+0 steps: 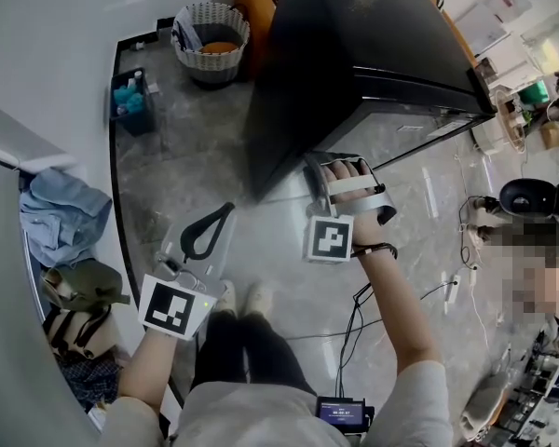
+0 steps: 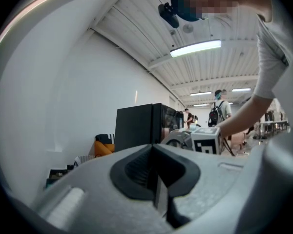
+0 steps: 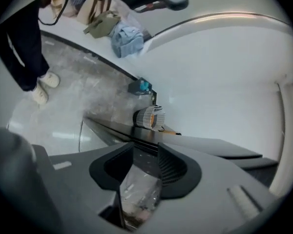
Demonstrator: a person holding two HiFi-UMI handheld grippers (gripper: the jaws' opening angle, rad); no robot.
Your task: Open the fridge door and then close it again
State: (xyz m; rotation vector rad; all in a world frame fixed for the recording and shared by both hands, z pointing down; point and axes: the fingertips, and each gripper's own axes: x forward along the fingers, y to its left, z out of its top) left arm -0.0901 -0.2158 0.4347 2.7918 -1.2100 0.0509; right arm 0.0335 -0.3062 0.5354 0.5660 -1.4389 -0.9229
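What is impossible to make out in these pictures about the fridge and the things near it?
- Fridge door handle: shown in no view; the head view looks down on plain dark panels.
- Fridge's near lower corner: head view, covered by the right gripper.
- Fridge front: left gripper view, partly behind the marker cube and the person's forearm.
- Orange thing in the basket: head view, too small to name.

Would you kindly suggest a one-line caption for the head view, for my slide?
Right gripper, jaws apart, at the edge of the black fridge; left gripper, shut, held away.
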